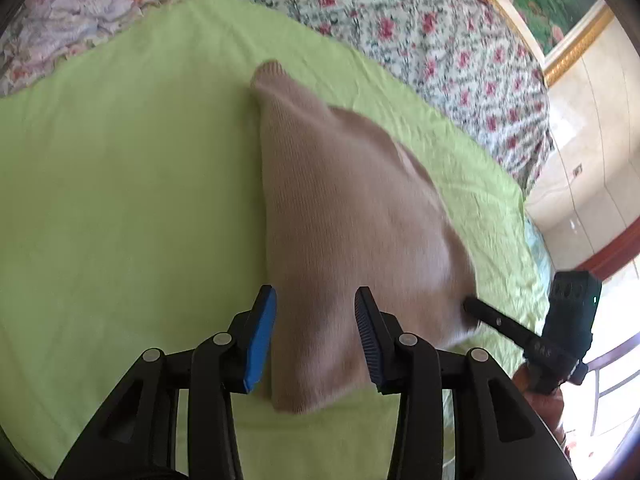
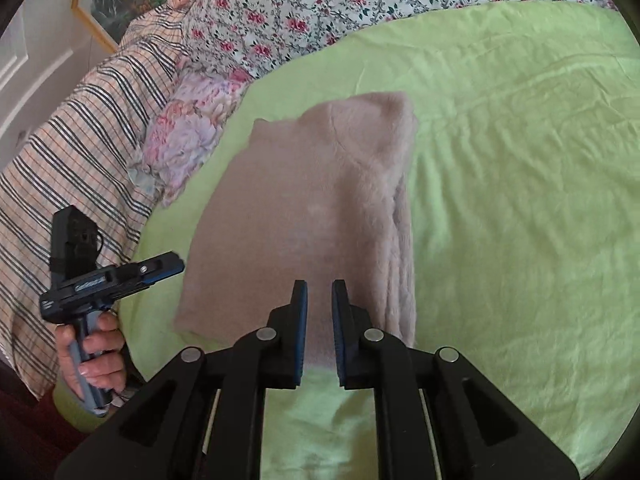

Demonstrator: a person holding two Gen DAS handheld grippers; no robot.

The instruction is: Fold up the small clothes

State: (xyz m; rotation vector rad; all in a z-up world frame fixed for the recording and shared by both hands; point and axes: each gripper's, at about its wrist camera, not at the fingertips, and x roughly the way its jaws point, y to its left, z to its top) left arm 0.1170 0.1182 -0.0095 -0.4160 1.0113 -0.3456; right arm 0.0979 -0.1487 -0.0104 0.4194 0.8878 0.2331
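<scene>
Left gripper (image 1: 316, 340) tilts downward with jaws parted; right gripper (image 2: 320, 328) angles down, jaws nearly closed; a hand (image 2: 94, 354) grips the left handle.

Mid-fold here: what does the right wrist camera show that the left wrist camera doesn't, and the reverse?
Right wrist only: a striped plaid blanket, a peony-print pillow, and the left hand gripping the handle of the left gripper. Left wrist only: the pale wall beyond the bed and the right gripper seen side-on. Both: the beige knit garment on the green sheet, the floral quilt, a gold-framed picture.
</scene>
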